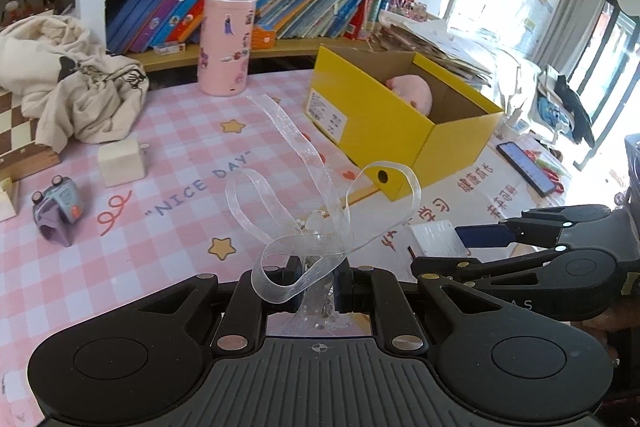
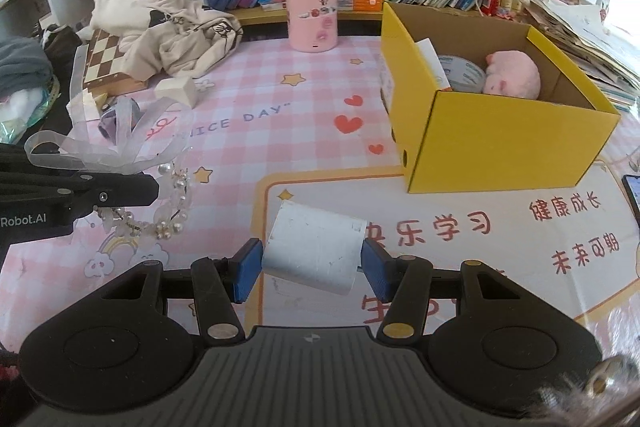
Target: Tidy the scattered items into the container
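Ribbon headband [image 1: 316, 227] with pearl beads: light, limp, snag-prone; left gripper [image 1: 318, 277] is clamping it at the beaded band, loops trailing, near-left of the yellow box [image 1: 400, 131]. White block [image 2: 316, 251]: rigid, smooth; right gripper [image 2: 312, 267] is squeezing its sides.

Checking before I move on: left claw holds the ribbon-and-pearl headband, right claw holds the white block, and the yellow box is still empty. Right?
Not quite. The yellow box is not empty: the right wrist view shows a pink plush and a tape roll inside. The rest stands: the left claw grips the headband, and the right claw grips the white block.
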Demonstrator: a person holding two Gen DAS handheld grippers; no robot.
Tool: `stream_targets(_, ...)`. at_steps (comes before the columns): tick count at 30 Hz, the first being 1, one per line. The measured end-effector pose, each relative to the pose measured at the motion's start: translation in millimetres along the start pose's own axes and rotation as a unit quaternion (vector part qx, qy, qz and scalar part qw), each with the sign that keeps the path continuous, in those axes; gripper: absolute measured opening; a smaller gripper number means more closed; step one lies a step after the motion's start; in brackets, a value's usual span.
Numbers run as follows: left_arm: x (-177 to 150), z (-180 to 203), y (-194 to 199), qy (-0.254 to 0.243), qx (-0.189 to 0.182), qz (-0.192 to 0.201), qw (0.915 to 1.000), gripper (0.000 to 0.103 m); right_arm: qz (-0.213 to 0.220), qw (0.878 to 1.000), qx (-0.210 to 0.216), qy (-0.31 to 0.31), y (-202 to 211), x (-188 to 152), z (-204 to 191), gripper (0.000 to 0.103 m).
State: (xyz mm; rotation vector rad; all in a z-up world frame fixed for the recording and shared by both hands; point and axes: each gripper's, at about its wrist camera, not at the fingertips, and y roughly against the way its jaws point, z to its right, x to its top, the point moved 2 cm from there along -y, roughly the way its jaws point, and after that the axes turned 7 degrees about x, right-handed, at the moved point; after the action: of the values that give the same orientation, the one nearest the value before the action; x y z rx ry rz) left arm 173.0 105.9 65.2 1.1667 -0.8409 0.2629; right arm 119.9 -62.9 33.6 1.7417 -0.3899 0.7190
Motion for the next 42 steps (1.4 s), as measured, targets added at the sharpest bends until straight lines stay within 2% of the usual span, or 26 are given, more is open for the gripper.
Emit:
stream_targets(15,10,29,-13,-0.011,-0.009,-0.003,0.9999,0.013,0.002,1.000,0.001,0.001,7,-2,27,0.052)
stream_targets(26,20,77,-42,-0.036,-0.028,-0.028,0.9985,0.013,-0.007,1.000,-0.008,-0.028,14,-6,77,0.052)
stream_targets(34,28,110,-60,-0.055,-0.025,-0.049,0.9969,0.013,-0.015,0.999,0.003,-0.038,16,-3,113,0.052)
stream_targets(42,41,134,-75,-0.052,-0.006,-0.047,0.9975,0.013,-0.015,1.000,0.012,-0.025,16,9,147,0.052)
